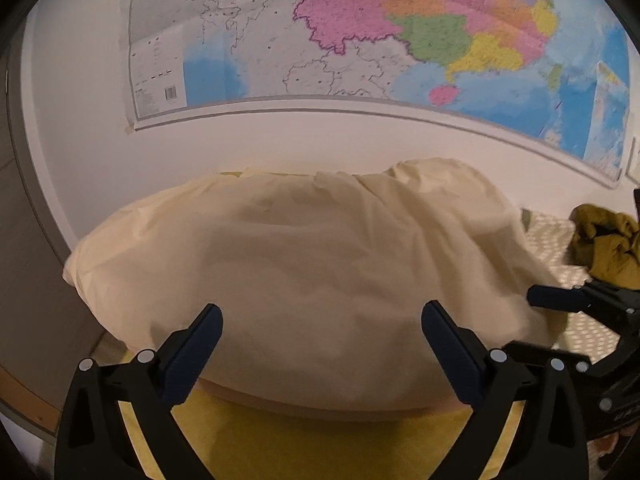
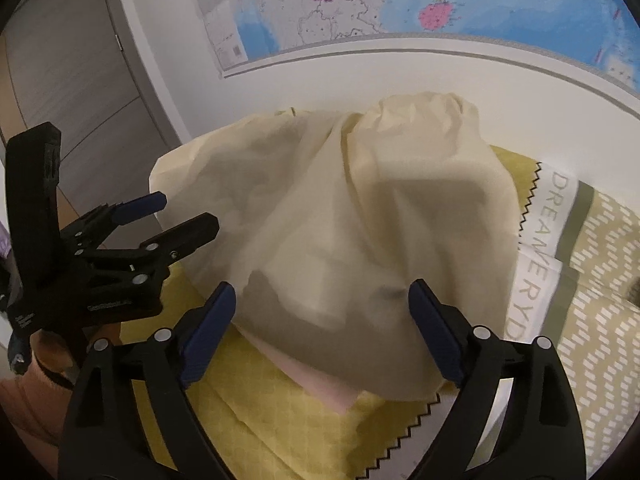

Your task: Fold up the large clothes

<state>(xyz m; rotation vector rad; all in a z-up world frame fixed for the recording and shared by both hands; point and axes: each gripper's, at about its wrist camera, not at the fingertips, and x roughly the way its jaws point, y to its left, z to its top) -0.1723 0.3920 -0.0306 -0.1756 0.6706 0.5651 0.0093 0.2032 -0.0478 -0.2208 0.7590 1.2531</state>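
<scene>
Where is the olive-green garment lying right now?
In the left wrist view, the olive-green garment lies crumpled at the far right on the patterned bedding, right of the cream garment.

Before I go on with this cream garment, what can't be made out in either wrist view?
- Cream garment: type unclear, bunched, blurred in both views.
- Pink layer, right wrist: mostly covered by the garment.
- Olive cloth, left wrist: cut off by the edge.
- Bedding lettering, right wrist: partly hidden by the garment.

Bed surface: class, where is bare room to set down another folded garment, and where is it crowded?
Free: yellow bedding in front of the cream garment, and patterned cover to its right. Crowded: the middle under the garment, and the olive clothes at far right.
</scene>
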